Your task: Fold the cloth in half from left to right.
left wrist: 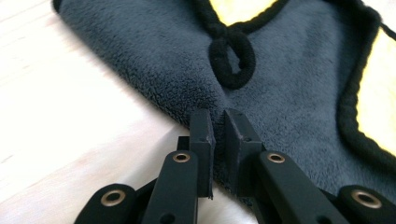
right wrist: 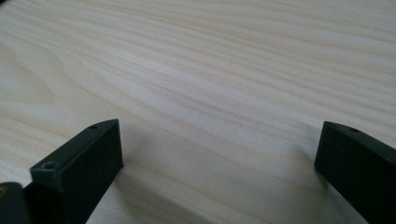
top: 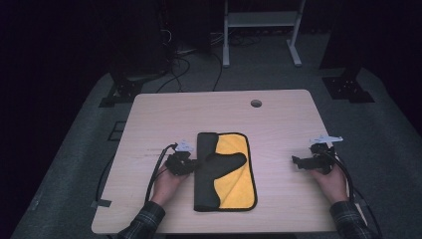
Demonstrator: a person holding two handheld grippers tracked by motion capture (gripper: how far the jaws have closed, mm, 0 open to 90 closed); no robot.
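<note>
Near the middle of the desk [top: 278, 112], a little toward my front edge, lies the cloth [top: 226, 172]: a microfibre towel, yellow on one face and dark grey on the other, bound in black piping, with the grey side folded over along its left edge and one flap thrown across the yellow. My left tongs [top: 191, 166] are at that left fold, jaws drawn nearly together on the grey pile; in the left gripper view [left wrist: 218, 135] the tips stand a narrow slit apart at the cloth's edge, and I judge they pinch a thin bit of it, though I cannot see how much fabric sits between them. My right tongs [top: 298, 162] rest well apart from the cloth, toward the right edge of the desk, jaws wide with nothing but bare wood between them [right wrist: 219, 154]. I expect this cloth to be light, limp and a bit grippy: it will sag and drag instead of sliding as a sheet, and a shallow bite on the fluffy nap could slip off. The firmer hold is the black piping [left wrist: 348, 116] or the small hanging loop [left wrist: 232, 58], where stitching gives the pads something solid, and a second grip at a far corner would keep it flat.
</note>
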